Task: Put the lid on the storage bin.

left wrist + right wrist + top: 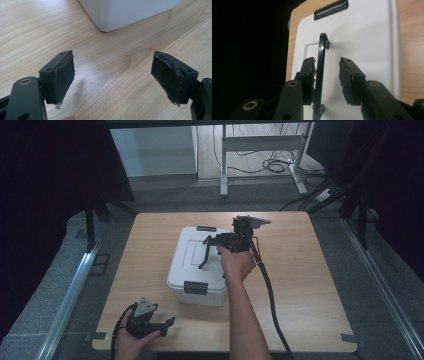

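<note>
A white lidded box (199,292) stands mid-table, with a black latch (195,287) on its near end and another (206,228) on its far end. My right gripper (205,253) hovers over the lid, held by a hand. In the right gripper view the lid's black handle (320,62) stands raised between the jaws of this gripper (327,60); it lies close against one pad, with a gap to the other, so the gripper is open. My left gripper (167,326) rests at the table's front left, open and holding nothing (113,75). A corner of the box (125,12) lies ahead of it.
The wooden table (310,285) has bare surface to the right of the box and to its left. The right gripper's black cable (272,300) trails toward the front edge. A metal desk frame (260,142) and loose cables stand on the floor beyond the table.
</note>
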